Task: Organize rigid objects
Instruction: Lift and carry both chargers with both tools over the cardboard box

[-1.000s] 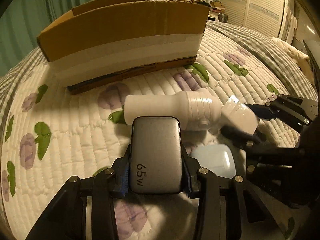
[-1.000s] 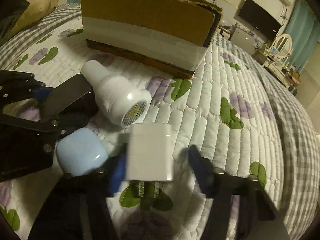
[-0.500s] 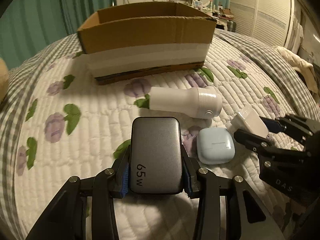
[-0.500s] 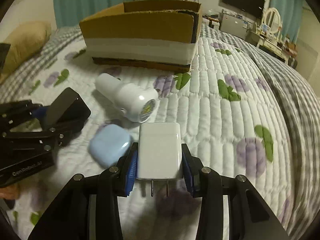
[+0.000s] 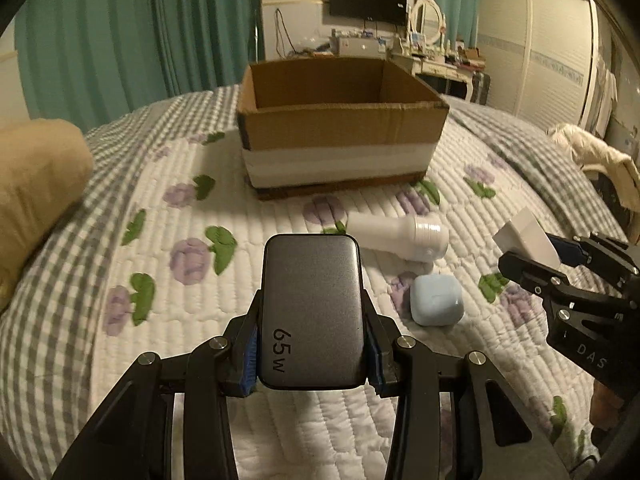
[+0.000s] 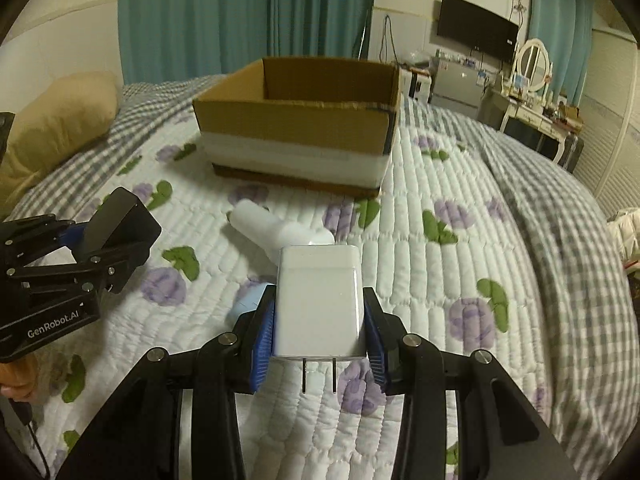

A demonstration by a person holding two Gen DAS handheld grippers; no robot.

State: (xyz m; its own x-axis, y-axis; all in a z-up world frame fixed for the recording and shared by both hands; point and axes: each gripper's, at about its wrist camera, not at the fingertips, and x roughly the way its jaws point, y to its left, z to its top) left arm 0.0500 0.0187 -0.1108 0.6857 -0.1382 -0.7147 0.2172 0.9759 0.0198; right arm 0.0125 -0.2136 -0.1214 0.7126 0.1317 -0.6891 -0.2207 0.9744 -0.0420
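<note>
My left gripper (image 5: 312, 356) is shut on a grey 65 W charger (image 5: 312, 312) and holds it above the quilt. My right gripper (image 6: 319, 336) is shut on a white plug adapter (image 6: 319, 300) with its two prongs pointing back; it also shows in the left wrist view (image 5: 528, 236). A white bottle (image 5: 396, 236) lies on its side on the quilt, and a pale blue earbud case (image 5: 436, 300) sits just in front of it. An open cardboard box (image 5: 340, 124) stands farther back; what is inside is hidden.
The bed has a quilted floral cover (image 5: 180, 264). A tan pillow (image 5: 36, 176) lies at the left. A cream cloth (image 5: 596, 156) lies at the right edge. A dresser with a mirror (image 6: 532, 92) and a TV (image 6: 476, 32) stand beyond the bed.
Both grippers have risen and drawn back from the bed with their chargers. The right gripper closed on the white adapter and lifted it. The box now looks smaller, with its inside visible.
</note>
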